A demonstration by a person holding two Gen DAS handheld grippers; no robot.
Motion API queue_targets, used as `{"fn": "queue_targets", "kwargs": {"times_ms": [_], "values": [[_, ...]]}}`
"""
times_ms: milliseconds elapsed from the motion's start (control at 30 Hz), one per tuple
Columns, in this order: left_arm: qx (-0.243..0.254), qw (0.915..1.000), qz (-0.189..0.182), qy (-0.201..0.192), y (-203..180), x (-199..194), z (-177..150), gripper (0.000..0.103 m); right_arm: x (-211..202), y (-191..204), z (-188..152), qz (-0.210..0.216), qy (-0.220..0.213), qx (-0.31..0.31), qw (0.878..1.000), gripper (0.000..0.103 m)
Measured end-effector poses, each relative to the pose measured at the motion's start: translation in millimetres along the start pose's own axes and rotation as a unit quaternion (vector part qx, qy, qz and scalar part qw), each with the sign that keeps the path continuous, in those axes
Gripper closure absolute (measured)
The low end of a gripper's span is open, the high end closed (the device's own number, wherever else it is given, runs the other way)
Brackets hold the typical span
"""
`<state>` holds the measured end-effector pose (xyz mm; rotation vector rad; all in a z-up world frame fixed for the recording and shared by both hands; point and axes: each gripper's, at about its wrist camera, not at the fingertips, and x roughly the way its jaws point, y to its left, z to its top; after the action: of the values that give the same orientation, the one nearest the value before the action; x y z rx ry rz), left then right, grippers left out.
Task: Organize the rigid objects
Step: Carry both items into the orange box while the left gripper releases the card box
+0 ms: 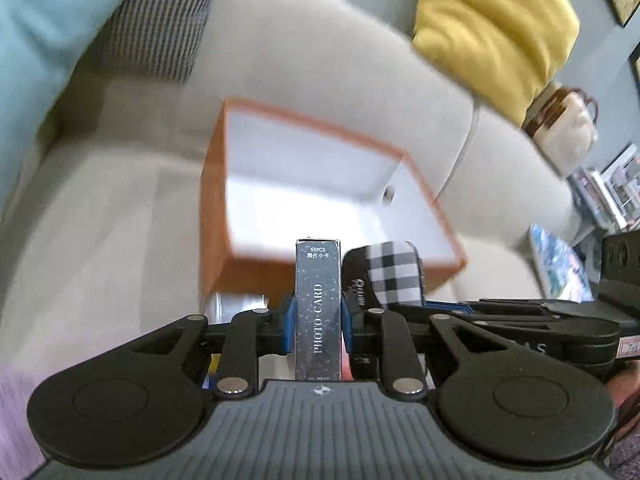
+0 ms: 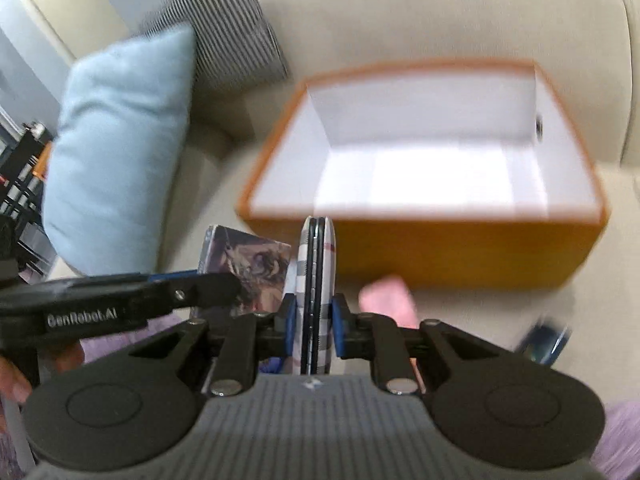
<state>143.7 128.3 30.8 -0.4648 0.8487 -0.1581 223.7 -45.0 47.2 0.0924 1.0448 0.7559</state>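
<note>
Left tool (image 1: 318, 322) clamped on upright photo card box (image 1: 318, 308), blue pads pressed against both narrow sides. Right tool (image 2: 314, 322) clamped on checked case (image 2: 314, 280), held on edge, dark seam facing the camera. Both tools close together, just in front of an open orange box (image 2: 460, 248) with white inside, nothing visible in it. Orange box resting on beige sofa seat (image 1: 100, 240), near the backrest. Light blue cushion (image 2: 116, 152) and striped cushion (image 2: 224, 28) leaning at one end of the sofa; yellow cushion (image 1: 492, 32) at the other end. Pink object (image 2: 386, 300) and a dark blue one (image 2: 544, 340) lying on the seat near the right tool, both too blurred to name. Grey wall (image 1: 600, 40) behind, stacked magazines (image 1: 608, 196) off to the side.
</note>
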Motion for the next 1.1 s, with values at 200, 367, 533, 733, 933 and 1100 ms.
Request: {"fn": "queue_targets", "kwargs": {"times_ms": [200,367,533,733,933,1100], "values": [[-0.002,0.9998,-0.008,0.016,4.8,38.0,88.1,0.078,-1.2,-25.4,74.0,0.004,-0.035,0.024,0.999,0.084],[-0.017,0.9939,0.041,0.101,20.7,121.3,122.2,0.078,60.4,-57.3,105.0,-0.021,0.005,0.058,0.998,0.084],[0.010,0.9870,0.095,0.129,18.7,180.5,132.4,0.078,109.7,-87.1,111.3,-0.005,0.038,0.101,0.994,0.084],[0.044,0.9792,0.123,0.156,12.9,222.7,131.9,0.078,144.2,-104.4,120.2,0.000,0.058,0.114,0.992,0.084],[0.066,0.9672,0.156,0.189,6.4,255.8,121.7,0.078,158.2,-113.9,118.3,-0.005,0.069,0.117,0.991,0.085],[0.083,0.9645,0.162,0.191,4.1,263.8,120.2,0.075,169.6,-118.4,119.8,-0.001,0.077,0.129,0.989,0.085]]}}
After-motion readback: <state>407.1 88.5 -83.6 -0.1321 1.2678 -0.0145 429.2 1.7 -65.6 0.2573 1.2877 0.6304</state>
